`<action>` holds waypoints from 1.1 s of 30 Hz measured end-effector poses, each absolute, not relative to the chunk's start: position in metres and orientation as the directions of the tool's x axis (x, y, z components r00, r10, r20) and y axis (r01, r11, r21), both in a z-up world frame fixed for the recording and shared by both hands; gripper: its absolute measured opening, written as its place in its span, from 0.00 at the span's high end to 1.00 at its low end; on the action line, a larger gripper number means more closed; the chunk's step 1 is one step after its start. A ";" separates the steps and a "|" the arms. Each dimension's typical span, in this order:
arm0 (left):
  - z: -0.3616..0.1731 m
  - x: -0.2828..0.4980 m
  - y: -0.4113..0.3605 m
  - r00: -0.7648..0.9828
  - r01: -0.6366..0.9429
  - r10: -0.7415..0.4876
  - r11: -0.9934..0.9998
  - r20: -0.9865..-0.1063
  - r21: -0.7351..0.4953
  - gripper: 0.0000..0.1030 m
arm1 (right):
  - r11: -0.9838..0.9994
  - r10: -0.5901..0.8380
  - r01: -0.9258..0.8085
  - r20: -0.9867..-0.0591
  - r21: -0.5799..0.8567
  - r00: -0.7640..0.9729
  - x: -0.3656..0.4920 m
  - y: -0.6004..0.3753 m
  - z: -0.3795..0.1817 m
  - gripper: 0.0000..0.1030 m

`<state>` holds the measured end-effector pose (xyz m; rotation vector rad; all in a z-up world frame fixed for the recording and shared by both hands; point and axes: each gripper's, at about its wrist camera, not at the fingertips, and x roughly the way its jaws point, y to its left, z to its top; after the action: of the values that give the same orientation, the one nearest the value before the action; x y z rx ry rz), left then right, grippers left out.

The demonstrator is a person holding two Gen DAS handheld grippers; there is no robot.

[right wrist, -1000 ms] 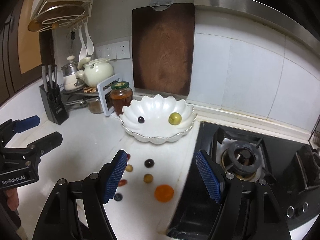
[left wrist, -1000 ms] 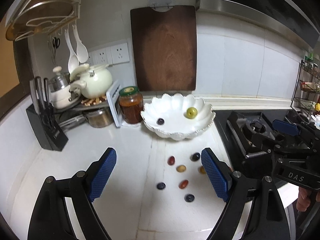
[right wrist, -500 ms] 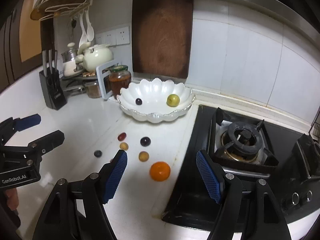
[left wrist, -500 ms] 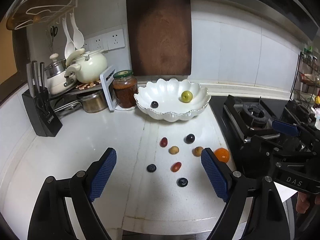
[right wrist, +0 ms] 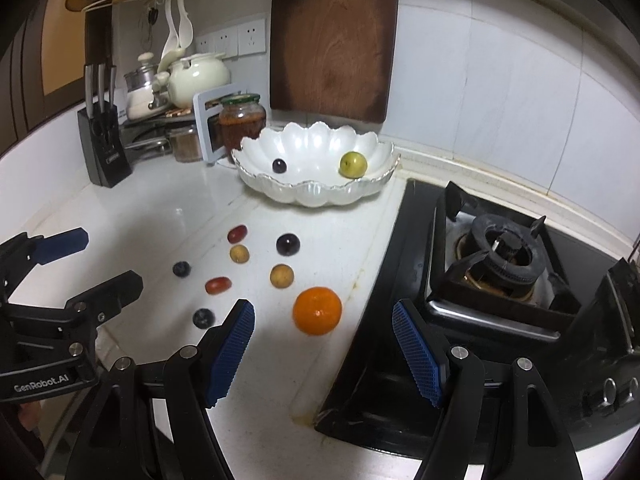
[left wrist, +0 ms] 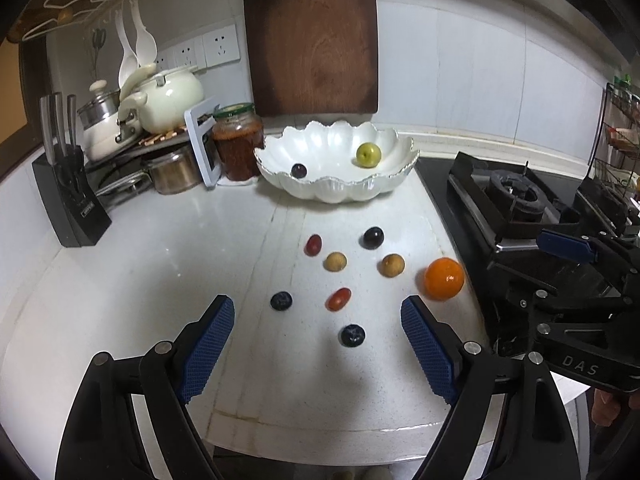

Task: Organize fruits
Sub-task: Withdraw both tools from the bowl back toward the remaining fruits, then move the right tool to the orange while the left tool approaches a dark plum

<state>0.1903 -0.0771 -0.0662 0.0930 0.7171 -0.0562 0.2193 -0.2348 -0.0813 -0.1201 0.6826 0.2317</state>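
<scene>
Both tools stand wide and hold nothing: the left tool hovers over small fruits scattered on the white tabletop, the right tool just short of the orange. The scalloped bowl behind holds a green fruit and what looks like a dark grape.

White scalloped bowl, gilt-edged rim, holds yellow-green fruit and dark purple grape. Orange mandarin, red tomato, tan longans, blue-black berries on white marbled counter. Dark brown cutting board. Blue ribbed gripper pads.
</scene>
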 end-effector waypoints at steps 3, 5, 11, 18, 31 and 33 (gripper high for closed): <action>-0.075 0.191 -0.081 0.744 0.080 -0.012 0.994 -0.669 0.072 0.18 | 0.964 0.175 -0.262 -0.643 -0.042 0.746 0.223 -0.234 -0.090 0.29; -0.082 0.192 -0.084 0.738 0.081 -0.009 0.994 -0.675 0.075 0.18 | 0.963 0.178 -0.267 -0.650 -0.041 0.739 0.226 -0.234 -0.095 0.29; -0.101 0.202 -0.089 0.718 0.065 0.002 0.995 -0.696 0.070 0.18 | 0.961 0.196 -0.275 -0.675 -0.012 0.711 0.238 -0.235 -0.112 0.30; -0.120 0.214 -0.093 0.688 0.052 0.007 0.997 -0.726 0.058 0.19 | 0.960 0.211 -0.278 -0.693 0.016 0.689 0.255 -0.235 -0.127 0.30; -0.144 0.230 -0.096 0.646 0.045 -0.014 0.999 -0.763 0.019 0.45 | 0.960 0.233 -0.274 -0.721 0.062 0.652 0.277 -0.235 -0.149 0.30; -0.147 0.233 -0.095 0.641 0.034 -0.020 0.999 -0.768 0.003 0.50 | 0.960 0.237 -0.273 -0.725 0.071 0.647 0.279 -0.234 -0.152 0.30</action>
<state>0.2326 -0.0948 -0.1466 0.0175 0.8749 -0.0305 0.2791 -0.2344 -0.1516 -0.0461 0.8174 0.2901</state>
